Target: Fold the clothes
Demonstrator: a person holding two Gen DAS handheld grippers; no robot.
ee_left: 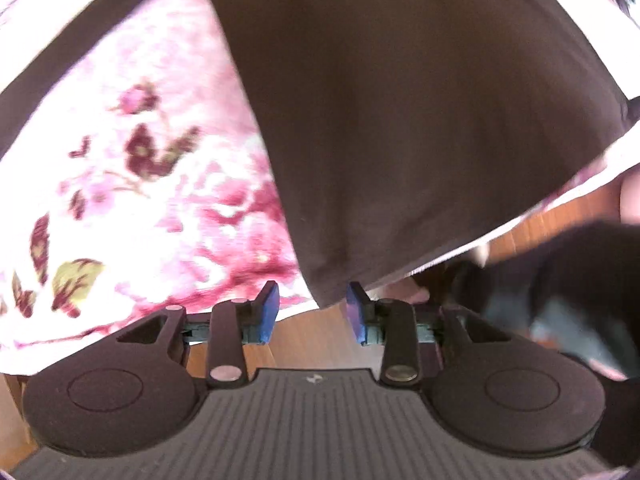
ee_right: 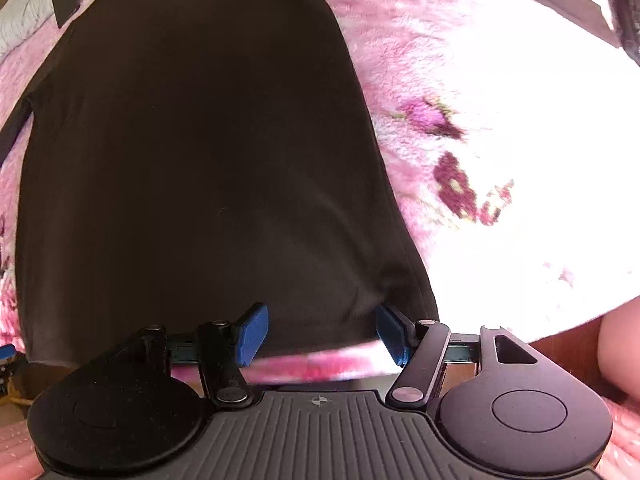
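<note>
A dark brown garment (ee_left: 400,120) lies spread flat on a pink floral blanket (ee_left: 140,180). In the left wrist view my left gripper (ee_left: 314,310) is open, its blue pads on either side of the garment's near left corner, just at the hem. In the right wrist view the same garment (ee_right: 200,160) fills the middle. My right gripper (ee_right: 322,330) is open, blue pads wide apart over the hem near the garment's right corner. Neither gripper holds cloth.
The blanket (ee_right: 500,160) covers a bed whose near edge runs just before the grippers. Wooden floor (ee_left: 560,216) shows below the edge. A dark blurred shape (ee_left: 560,280), perhaps the other gripper, is at the right of the left view.
</note>
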